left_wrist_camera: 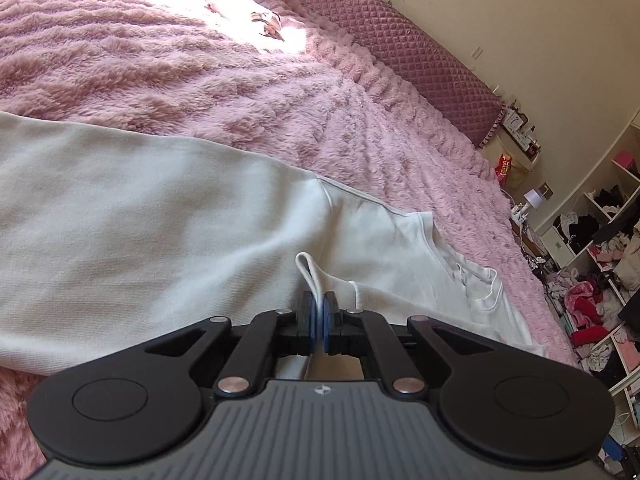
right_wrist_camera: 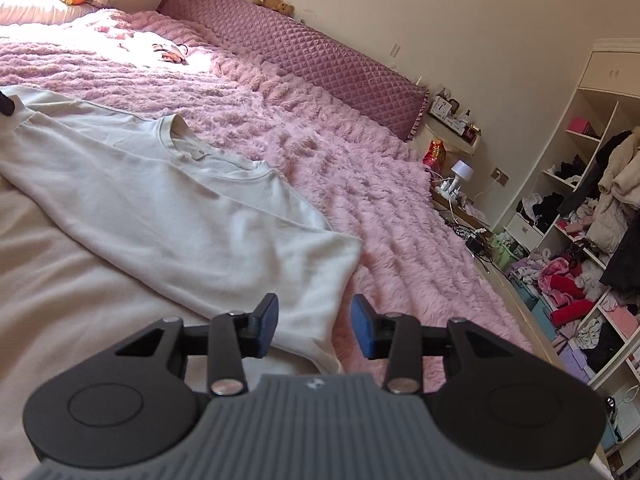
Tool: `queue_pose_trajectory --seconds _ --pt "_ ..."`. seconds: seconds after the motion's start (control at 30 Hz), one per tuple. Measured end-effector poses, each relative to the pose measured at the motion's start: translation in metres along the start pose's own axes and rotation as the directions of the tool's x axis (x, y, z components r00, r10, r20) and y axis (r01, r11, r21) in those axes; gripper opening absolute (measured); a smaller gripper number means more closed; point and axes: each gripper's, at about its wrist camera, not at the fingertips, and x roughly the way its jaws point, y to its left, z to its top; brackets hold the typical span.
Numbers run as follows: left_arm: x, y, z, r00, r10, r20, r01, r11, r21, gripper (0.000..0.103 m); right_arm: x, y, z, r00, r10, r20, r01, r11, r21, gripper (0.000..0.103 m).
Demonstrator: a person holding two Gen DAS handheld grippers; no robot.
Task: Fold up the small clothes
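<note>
A white long-sleeved sweatshirt (left_wrist_camera: 160, 216) lies spread on the pink fluffy bedspread (left_wrist_camera: 200, 80). My left gripper (left_wrist_camera: 319, 320) is shut on a fold of the sweatshirt's edge, which sticks up as a small loop between the blue pads. In the right wrist view the sweatshirt (right_wrist_camera: 180, 216) lies flat with its collar (right_wrist_camera: 188, 148) facing away. My right gripper (right_wrist_camera: 314, 326) is open and empty, just above the garment's near right edge. A bit of the left gripper (right_wrist_camera: 6, 106) shows at the far left, at the sweatshirt's far corner.
A quilted purple bolster (right_wrist_camera: 320, 60) runs along the wall. A small garment (right_wrist_camera: 170, 52) lies in the sunlit patch far up the bed. A bedside shelf with a lamp (right_wrist_camera: 460, 172) and open shelves stuffed with clothes (right_wrist_camera: 580, 240) stand to the right.
</note>
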Motion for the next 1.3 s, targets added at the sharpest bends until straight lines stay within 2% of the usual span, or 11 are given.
queue_pose_trajectory --seconds 0.2,0.33,0.4,0.6,0.63,0.67,0.87,1.0,1.03,1.2,1.3 --pt "-0.014 0.023 -0.006 1.0 -0.014 0.009 0.015 0.993 -0.118 0.016 0.007 0.022 0.022 0.997 0.079 0.025 -0.079 0.997 0.016 0.037" --pt "-0.038 0.025 -0.013 0.999 -0.033 0.02 0.035 0.989 -0.143 0.04 0.01 0.033 0.032 0.993 0.121 0.019 -0.122 0.991 0.052 0.039" --pt "-0.042 0.028 -0.017 0.999 -0.039 0.004 0.039 0.987 -0.156 0.042 0.008 0.04 0.035 0.991 0.13 0.024 -0.131 0.99 0.056 0.04" --pt "-0.028 0.034 -0.025 0.993 -0.103 -0.054 0.089 0.972 -0.216 0.042 0.001 0.054 0.039 0.989 0.148 0.025 -0.149 0.988 0.036 0.041" --pt "-0.026 0.034 -0.025 0.993 -0.109 -0.042 0.098 0.974 -0.205 0.035 0.0 0.054 0.039 0.989 0.148 0.023 -0.149 0.988 0.037 0.041" --pt "-0.026 0.033 -0.024 0.993 -0.109 -0.032 0.101 0.975 -0.196 0.004 -0.001 0.053 0.039 0.989 0.147 0.021 -0.147 0.988 0.037 0.041" --pt "-0.046 0.024 -0.023 0.995 -0.084 0.053 0.091 0.987 -0.13 0.004 -0.003 0.049 0.038 0.991 0.134 0.01 -0.134 0.991 0.026 0.045" --pt "-0.027 0.035 -0.033 0.997 -0.032 -0.063 0.023 0.992 -0.126 0.005 -0.002 0.051 0.038 0.99 0.142 -0.004 -0.142 0.989 0.031 0.045" --pt "-0.023 0.038 -0.036 0.997 -0.016 -0.07 0.008 0.993 -0.114 0.014 -0.001 0.053 0.037 0.989 0.146 -0.011 -0.145 0.989 0.032 0.046" --pt "-0.037 0.046 -0.029 0.996 -0.056 -0.073 0.04 0.977 -0.211 0.024 0.002 0.059 0.038 0.986 0.159 -0.054 -0.155 0.986 0.063 0.046" --pt "-0.071 0.049 -0.025 0.999 -0.048 -0.02 0.044 0.981 -0.191 0.046 -0.01 0.065 0.047 0.981 0.194 -0.02 -0.192 0.976 0.1 0.046"
